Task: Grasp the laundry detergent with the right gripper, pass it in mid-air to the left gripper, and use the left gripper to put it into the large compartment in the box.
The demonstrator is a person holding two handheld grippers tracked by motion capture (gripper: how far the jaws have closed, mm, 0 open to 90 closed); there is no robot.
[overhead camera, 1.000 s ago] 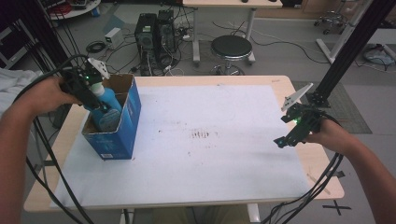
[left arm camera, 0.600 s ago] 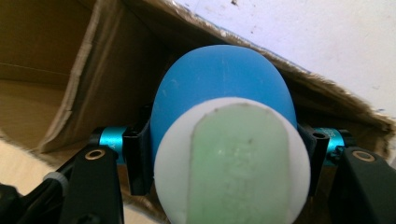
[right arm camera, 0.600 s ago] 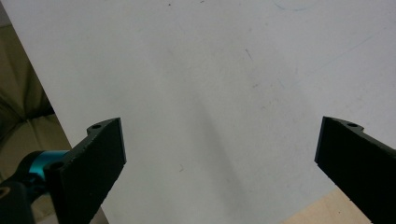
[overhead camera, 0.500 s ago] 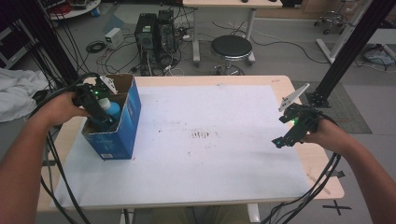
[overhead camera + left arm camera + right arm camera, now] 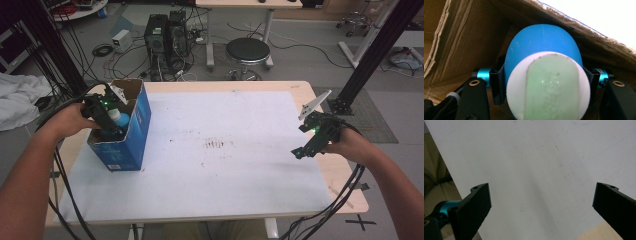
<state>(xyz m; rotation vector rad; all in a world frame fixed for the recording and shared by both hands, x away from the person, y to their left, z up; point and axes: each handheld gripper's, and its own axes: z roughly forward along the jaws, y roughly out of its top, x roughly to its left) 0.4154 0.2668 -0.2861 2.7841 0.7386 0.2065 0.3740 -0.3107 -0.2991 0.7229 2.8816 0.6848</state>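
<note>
Because the left gripper (image 5: 107, 122) has its jaws clamped on the blue-and-white bottle (image 5: 544, 82) and reaches down into the open top of the blue cardboard box (image 5: 135, 135), the bottle sits within the box's walls, its long axis running along the jaws with the white cap end toward the camera. Judged from this, the coming move is a release or a lift along that same line, clear of the box's torn rim. The right gripper (image 5: 307, 145), jaws spread wide and empty, hovers over the white sheet (image 5: 225, 170) well away from the box.
</note>
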